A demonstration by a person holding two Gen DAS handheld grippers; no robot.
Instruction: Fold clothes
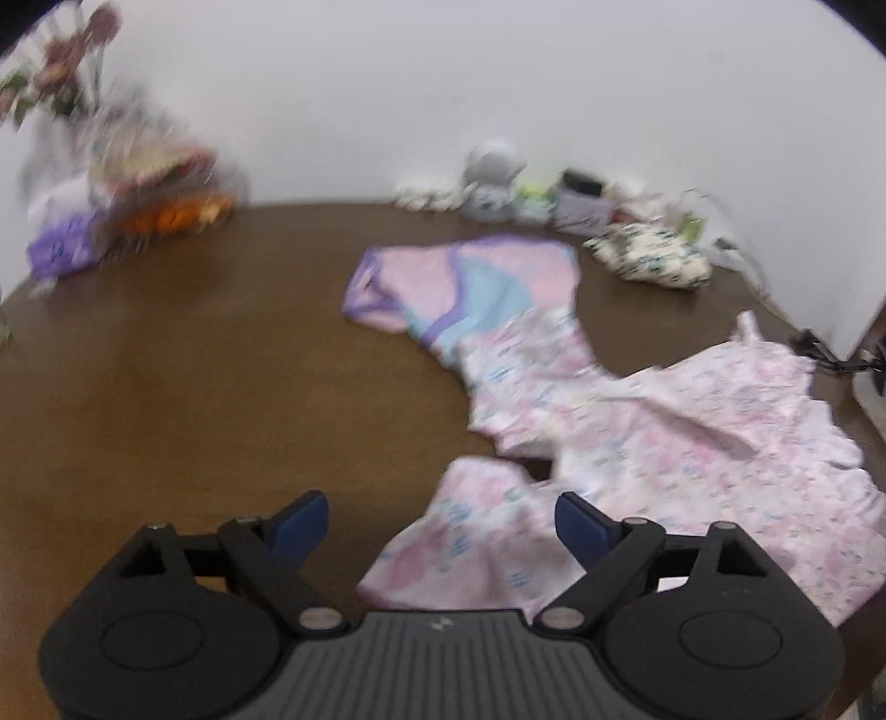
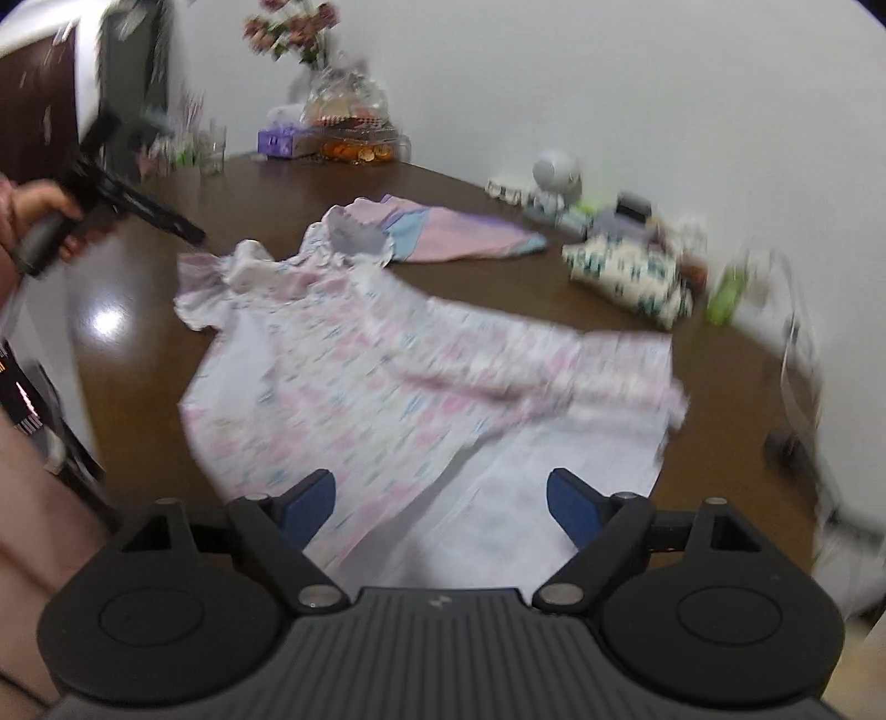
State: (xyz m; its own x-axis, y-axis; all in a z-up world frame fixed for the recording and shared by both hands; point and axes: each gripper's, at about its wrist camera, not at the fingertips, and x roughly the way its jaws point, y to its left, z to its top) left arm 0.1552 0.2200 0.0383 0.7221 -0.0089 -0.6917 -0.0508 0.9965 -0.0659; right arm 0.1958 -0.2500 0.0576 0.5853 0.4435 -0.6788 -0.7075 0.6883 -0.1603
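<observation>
Dress (image 2: 387, 365), pink print: spread flat mid-frame on table (image 2: 138, 343), ready for folding. My 2 claws, left gripper (image 1: 440, 518) and right gripper (image 2: 440, 495): spread wide, holding nothing.

Home dining rm: brown table (image 2: 443, 188) w/ flowers (image 2: 293, 27), tissue box (image 2: 277, 141), clothes.

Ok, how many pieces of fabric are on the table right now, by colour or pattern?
Pink floral dress: 1
Pink, blue and purple garment: 1
Cream and dark-patterned bundle: 1
Total: 3

The dress lies spread out and overlaps the edge of the pink, blue and purple garment; the bundle sits apart near the wall.
</observation>
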